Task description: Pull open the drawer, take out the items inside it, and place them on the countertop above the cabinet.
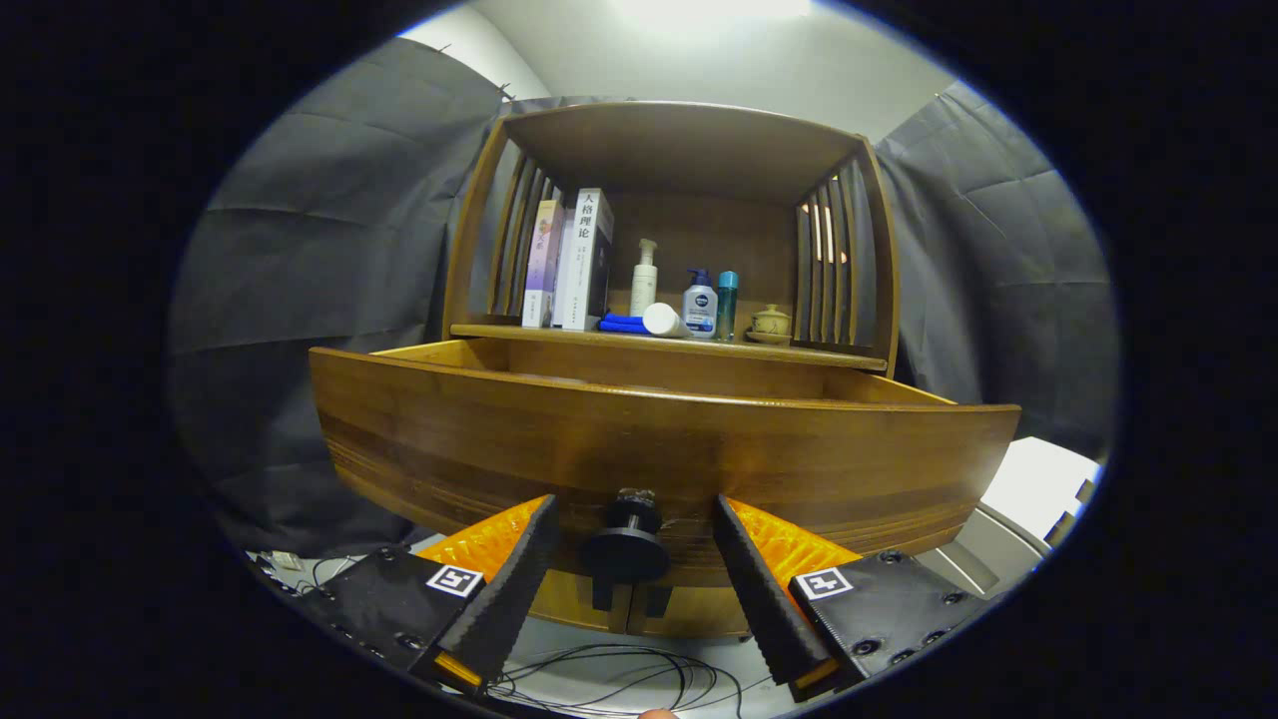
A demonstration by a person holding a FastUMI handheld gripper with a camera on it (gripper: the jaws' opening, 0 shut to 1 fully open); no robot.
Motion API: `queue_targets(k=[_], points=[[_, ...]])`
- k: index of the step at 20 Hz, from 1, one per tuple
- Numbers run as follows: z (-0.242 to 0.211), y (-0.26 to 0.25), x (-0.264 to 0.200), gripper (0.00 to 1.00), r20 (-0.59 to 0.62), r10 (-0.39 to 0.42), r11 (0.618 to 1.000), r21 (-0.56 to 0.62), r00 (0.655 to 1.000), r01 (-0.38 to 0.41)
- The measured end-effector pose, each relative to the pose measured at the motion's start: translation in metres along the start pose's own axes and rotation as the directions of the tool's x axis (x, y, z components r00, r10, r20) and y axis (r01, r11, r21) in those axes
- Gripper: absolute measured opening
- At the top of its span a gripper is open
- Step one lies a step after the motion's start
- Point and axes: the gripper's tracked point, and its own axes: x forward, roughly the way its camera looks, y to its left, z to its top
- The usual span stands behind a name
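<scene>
Drawer (659, 439): pulled well out of the cabinet (679, 160); front panel close ahead of the fingers, side walls running back to the shelf edge.
Knob (626, 547): dark, round, at the lower middle of the drawer front; sits between the two fingers, clear gaps either side.
Gripper (631, 529): jaws spread wide, released, pressing on nothing; fingertips near the drawer front, straddling the knob without contact.
Step in hand: opening judged done or nearly so; next likely a lift over the front panel and a reach down into the drawer.
Doing it well: back off straight from the knob; rise until the interior comes into sight before descending; keep fingers spread until an item lies between them; avoid catching the panel's top edge.
Countertop (849, 358): shelf surface above the drawer, already carrying books (574, 260), a pump bottle (644, 275), more bottles (700, 305) and a small lidded pot (771, 322); bare strip along the front edge judged the best landing place.
Hidden: drawer floor and contents screened by the front panel; item count and kind unknown.
Hard to make out: a blue object (623, 325) and a white tube (664, 320) lying beside the books; lower cabinet doors mostly cut off behind the knob; cables (619, 679) below, extent unclear.
</scene>
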Motion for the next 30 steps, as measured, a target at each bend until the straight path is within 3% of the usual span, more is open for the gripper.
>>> queue_targets(k=[2, 11, 18, 30], points=[[0.001, -0.006, 0.011, 0.97, -0.011, -0.029, 1.000, 0.010, 1.000, 0.029], [0.021, 0.008, 0.043, 1.00, 0.029, -0.035, 0.999, -0.018, 0.999, 0.036], [0.034, 0.006, 0.092, 0.99, -0.003, -0.056, 0.997, 0.052, 0.998, 0.056], [0.041, 0.007, 0.147, 0.99, 0.009, -0.073, 0.996, 0.047, 0.997, 0.072]])
